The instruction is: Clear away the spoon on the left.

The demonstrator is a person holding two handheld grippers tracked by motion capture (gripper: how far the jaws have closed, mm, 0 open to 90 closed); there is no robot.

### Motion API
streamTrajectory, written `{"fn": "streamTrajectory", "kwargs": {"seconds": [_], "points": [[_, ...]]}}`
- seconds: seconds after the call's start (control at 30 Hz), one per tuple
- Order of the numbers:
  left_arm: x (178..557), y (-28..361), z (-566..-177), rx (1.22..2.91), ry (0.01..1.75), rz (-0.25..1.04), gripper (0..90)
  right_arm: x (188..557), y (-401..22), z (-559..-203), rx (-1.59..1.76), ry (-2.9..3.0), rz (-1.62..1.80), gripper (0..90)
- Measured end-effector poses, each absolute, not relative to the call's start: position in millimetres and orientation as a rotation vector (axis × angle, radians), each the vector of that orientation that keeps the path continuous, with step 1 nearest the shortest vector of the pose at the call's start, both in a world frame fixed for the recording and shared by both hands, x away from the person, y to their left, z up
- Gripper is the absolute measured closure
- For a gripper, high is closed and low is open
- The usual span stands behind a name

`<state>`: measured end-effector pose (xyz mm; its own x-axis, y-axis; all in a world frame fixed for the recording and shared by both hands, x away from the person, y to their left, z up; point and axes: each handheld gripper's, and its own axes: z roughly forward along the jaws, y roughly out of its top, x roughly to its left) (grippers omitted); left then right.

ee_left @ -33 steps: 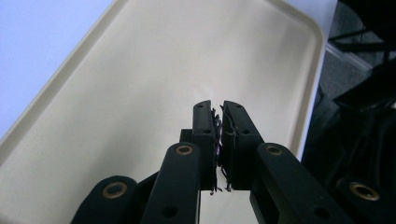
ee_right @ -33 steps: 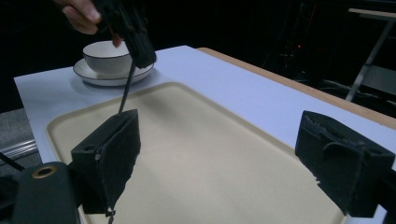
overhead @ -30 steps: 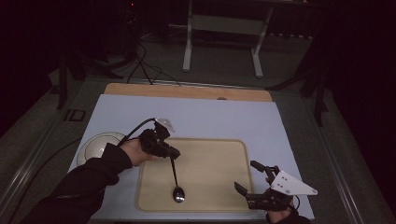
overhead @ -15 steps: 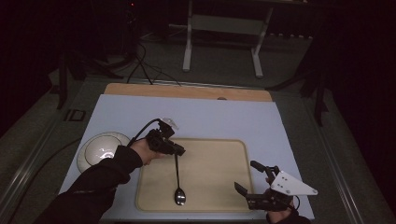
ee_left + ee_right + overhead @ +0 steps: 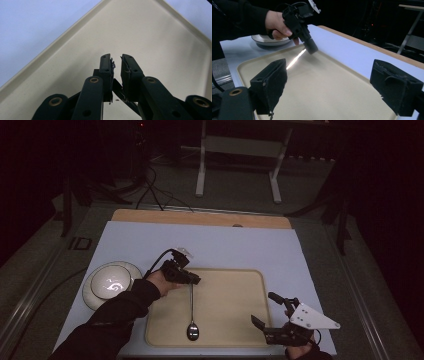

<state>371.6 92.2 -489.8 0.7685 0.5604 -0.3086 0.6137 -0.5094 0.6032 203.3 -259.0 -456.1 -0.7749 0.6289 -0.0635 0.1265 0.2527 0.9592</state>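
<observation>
While pinched at the far tip of its handle, spoon (image 5: pixel 191 312) lying lengthwise on the beige tray (image 5: pixel 235 285) — bowl end resting close to the tray's near edge, handle pointing toward the tray's far edge, left of the tray's middle. From the right gripper view, visible as a bright streak of metal (image 5: pixel 295 58) low over the tray floor.

Clamped around that handle tip: left gripper (image 5: pixel 192 279), jaws drawn almost together with a narrow slit between the pads. In the left gripper view (image 5: pixel 116 58), dark handle crossing between the jaws lower down. Positioned over the tray's far left corner, nose tilted down toward the tray floor. Wrapped around its body: a hand (image 5: pixel 162 282), dark sleeve running back past the tray's left side.

At the tray's near right corner — right gripper (image 5: pixel 265 309), jaws spread wide, bare tray floor between the pads, well apart from the spoon.

Left of the tray, just beside it: round white plate (image 5: pixel 111 284) with a pale swirl at its centre.

Under tray and plate: pale bluish mat (image 5: pixel 240 245), with a strip of wooden table edge (image 5: pixel 200 217) beyond the tray's far side.
</observation>
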Motion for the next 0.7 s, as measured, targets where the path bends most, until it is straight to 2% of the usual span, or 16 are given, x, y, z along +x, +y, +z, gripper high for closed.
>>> {"fn": "streamTrajectory", "kwargs": {"seconds": [0.6, 0.67, 0.7], "points": [[383, 87, -523, 2.206, 0.944, -0.087, 79.8, 204, -260, -456, 0.691, 2.098, 1.546, 14.2], [383, 86, -524, 2.202, 0.944, -0.075, 77.5, 204, -260, -456, 0.690, 2.101, 1.548, 14.3], [383, 86, -525, 2.203, 0.941, -0.058, 72.0, 204, -260, -456, 0.689, 2.101, 1.549, 14.2]]}}
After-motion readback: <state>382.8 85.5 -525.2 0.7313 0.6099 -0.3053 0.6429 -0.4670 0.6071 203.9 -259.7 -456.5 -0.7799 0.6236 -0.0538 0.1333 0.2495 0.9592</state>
